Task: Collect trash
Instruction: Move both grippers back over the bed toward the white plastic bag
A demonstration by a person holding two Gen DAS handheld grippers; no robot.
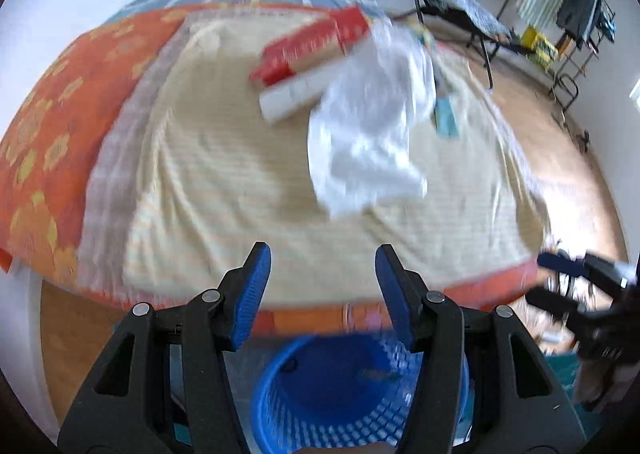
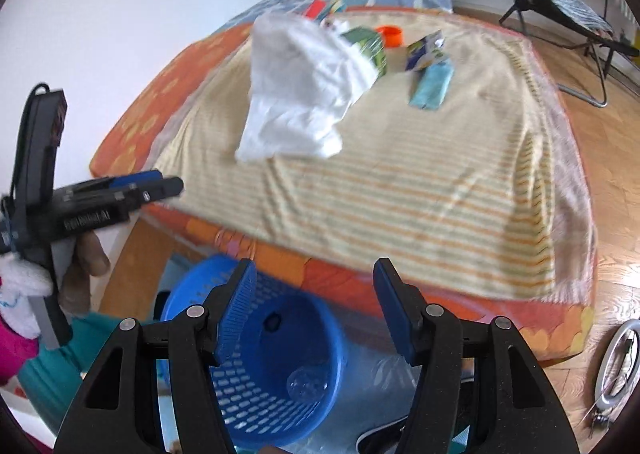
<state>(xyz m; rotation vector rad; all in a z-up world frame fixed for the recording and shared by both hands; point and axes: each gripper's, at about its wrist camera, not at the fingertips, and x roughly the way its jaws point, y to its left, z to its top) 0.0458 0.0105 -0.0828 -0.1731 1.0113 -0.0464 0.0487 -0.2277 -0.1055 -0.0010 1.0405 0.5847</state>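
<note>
Both sets of jaws stand wide apart, nothing between them: left gripper (image 1: 322,282) and right gripper (image 2: 314,294) hover off the foot of the bed (image 2: 440,190), above the blue basket (image 2: 256,366) on the floor.

Trash lies on the striped sheet, well apart from me. White crumpled plastic bag (image 2: 296,94) at 12 o'clock in the left view, 11 o'clock in the right. Red-and-white box (image 1: 308,58) touching the bag's far-left edge. Green carton (image 2: 370,44) half under the bag; orange cap (image 2: 390,34), foil wrapper (image 2: 426,50) and teal packet (image 2: 432,86) toward 1 o'clock.

Risks, as I judge them:
- Bag is limp; pinching one fold may drag it over the carton and scatter the small pieces.
- Soft sheet may bunch up into my jaws along with the thin packet.
- Basket sits low and near the bed edge; a release from height could miss the rim.
- Views are motion-blurred; reach could misjudge depth.
</note>
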